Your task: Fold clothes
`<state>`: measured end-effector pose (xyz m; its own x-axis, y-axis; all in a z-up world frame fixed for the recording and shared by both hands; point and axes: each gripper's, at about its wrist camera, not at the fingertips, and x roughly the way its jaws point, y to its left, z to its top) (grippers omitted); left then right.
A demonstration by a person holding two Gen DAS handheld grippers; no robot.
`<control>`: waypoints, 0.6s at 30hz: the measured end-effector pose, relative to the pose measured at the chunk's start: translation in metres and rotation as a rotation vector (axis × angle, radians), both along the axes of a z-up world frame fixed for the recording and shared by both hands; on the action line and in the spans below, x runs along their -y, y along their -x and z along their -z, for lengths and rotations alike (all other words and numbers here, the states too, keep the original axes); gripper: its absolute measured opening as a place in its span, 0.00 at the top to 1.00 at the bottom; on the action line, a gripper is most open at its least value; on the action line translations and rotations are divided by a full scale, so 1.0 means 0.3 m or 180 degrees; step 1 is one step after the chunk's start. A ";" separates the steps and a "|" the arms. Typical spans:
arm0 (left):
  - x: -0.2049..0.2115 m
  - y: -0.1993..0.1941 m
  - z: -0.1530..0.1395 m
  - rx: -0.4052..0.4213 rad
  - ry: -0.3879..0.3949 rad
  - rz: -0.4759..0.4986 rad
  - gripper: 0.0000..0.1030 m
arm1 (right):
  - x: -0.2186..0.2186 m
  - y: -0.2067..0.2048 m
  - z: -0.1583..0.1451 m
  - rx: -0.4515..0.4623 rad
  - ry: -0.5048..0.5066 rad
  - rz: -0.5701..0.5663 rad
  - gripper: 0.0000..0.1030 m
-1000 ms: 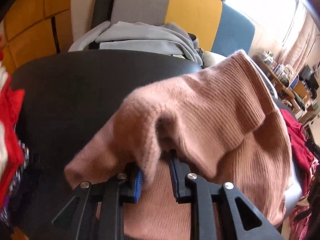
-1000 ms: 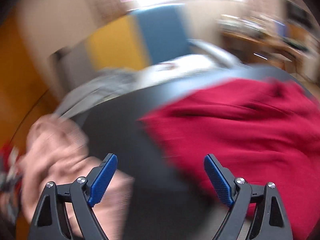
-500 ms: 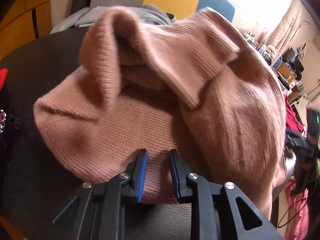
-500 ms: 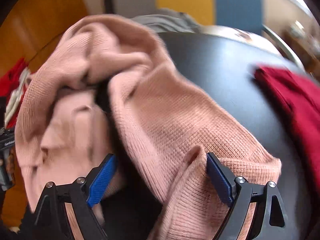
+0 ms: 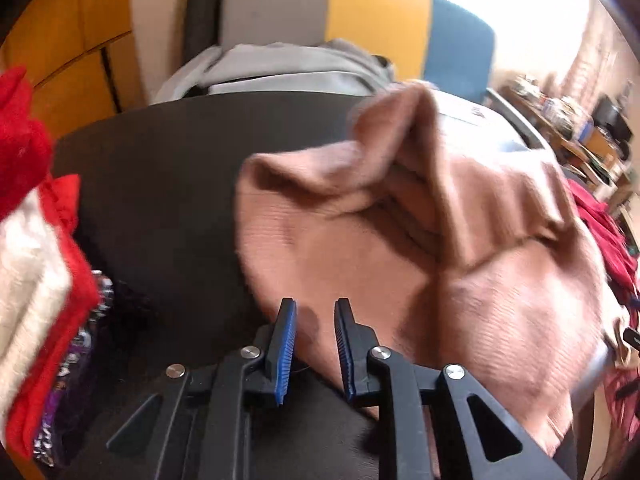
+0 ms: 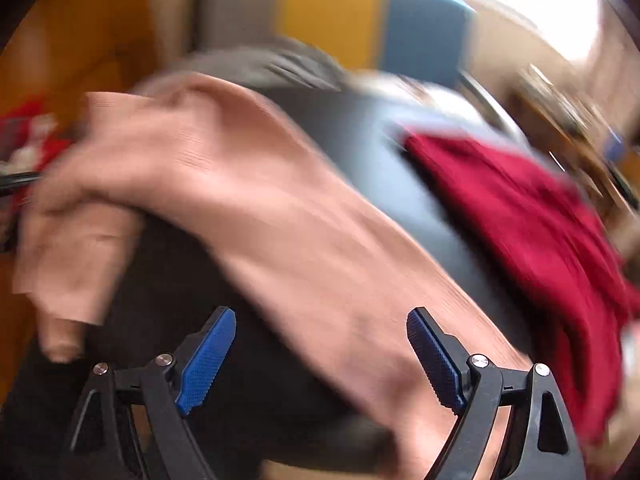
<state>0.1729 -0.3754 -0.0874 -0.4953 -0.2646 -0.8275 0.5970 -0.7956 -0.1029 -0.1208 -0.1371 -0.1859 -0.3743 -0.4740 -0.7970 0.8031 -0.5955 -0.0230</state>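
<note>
Lying rumpled across the dark surface [image 5: 160,184], pink knit sweater [image 5: 460,280], bunched into folds toward the far right and spilling over the near right edge; near hem pinched between the blue pads of the left hand-held gripper [image 5: 316,344], fingers almost together with fabric between them; in the right wrist view, same sweater [image 6: 280,208] stretched in a blurred band from far left to near right, passing between the widely parted fingers of the right hand-held gripper [image 6: 320,356], blue pads well apart, nothing clamped, whether cloth touches the right pad impossible to tell through the blur; right of the sweater, crimson garment [image 6: 540,232] on the same surface, just beside it; at the left edge, red and white knitwear [image 5: 36,240] heaped over a dark patterned cloth; beyond the far edge, grey garment [image 5: 288,68] draped on a chair with grey, yellow and blue back panels [image 5: 376,20]; further right, cluttered desk [image 5: 580,128] under bright window light.
</note>
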 end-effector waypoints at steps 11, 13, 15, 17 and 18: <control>-0.035 0.148 0.125 0.0156 -0.0223 0.0324 0.79 | 0.559 -0.360 0.102 0.1065 -0.0045 -0.1821 0.15; -0.008 0.152 0.145 0.0138 -0.0225 0.0353 0.78 | 0.551 -0.358 0.125 0.1099 -0.0149 -0.1889 0.14; 0.015 0.147 0.151 0.0130 -0.0210 0.0347 0.78 | 0.482 -0.329 0.131 0.1067 -0.0180 -0.1916 0.15; 0.045 0.145 0.154 0.0143 -0.0155 0.0307 0.78 | 0.391 -0.302 0.132 0.0995 -0.0255 -0.1758 0.14; 0.067 0.149 0.153 0.0196 -0.0109 0.0247 0.78 | 0.345 -0.288 0.133 0.0959 -0.0292 -0.1678 0.14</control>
